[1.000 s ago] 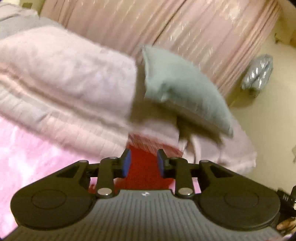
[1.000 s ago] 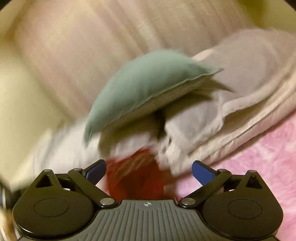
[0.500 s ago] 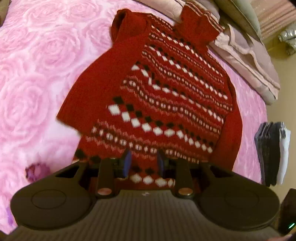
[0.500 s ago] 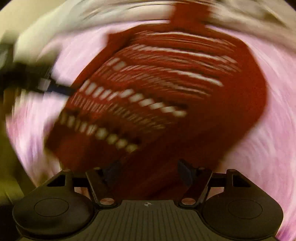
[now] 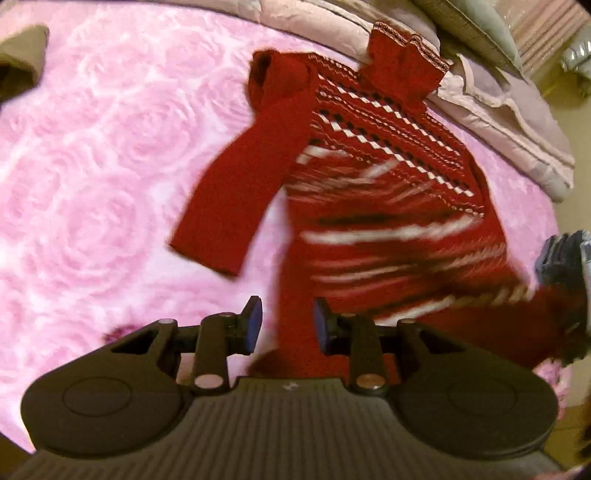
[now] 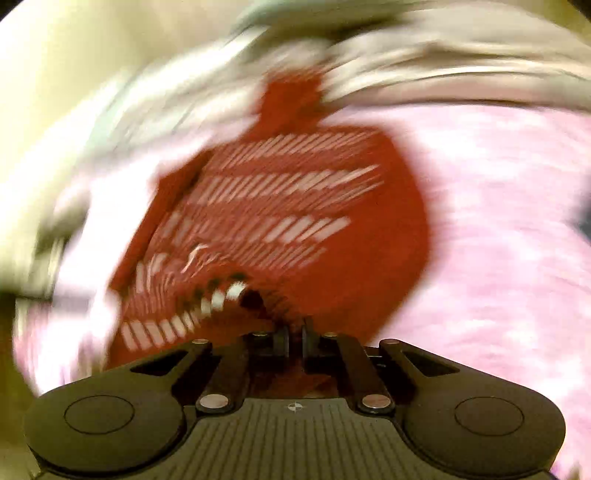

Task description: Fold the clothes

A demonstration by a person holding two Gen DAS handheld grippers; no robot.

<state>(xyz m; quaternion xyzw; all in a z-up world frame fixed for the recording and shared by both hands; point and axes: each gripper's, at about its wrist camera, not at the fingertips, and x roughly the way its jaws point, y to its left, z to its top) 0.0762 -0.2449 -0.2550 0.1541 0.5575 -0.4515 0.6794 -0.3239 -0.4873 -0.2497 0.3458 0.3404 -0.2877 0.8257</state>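
Note:
A red knitted sweater (image 5: 369,166) with white and black diamond bands lies face up on a pink rose-patterned blanket (image 5: 92,184). Its collar is at the far end and one sleeve is angled out to the left. My left gripper (image 5: 287,325) stands part-way open at the near hem. Red cloth lies in the gap, and pink blanket shows beside it. In the blurred right wrist view, my right gripper (image 6: 294,338) is shut on a bunched corner of the sweater (image 6: 295,206) at the hem. That side of the hem is pulled up and to the right.
A folded pale pink quilt (image 5: 498,99) and a grey-green pillow (image 5: 480,22) lie beyond the collar. A stack of dark folded clothes (image 5: 561,258) sits at the right edge. A brown cloth (image 5: 22,48) is at the far left corner.
Both views swung from the pillows down onto the spread sweater. The right gripper went from wide open to shut on the hem and is pulling it up. The left gripper's gap is unchanged.

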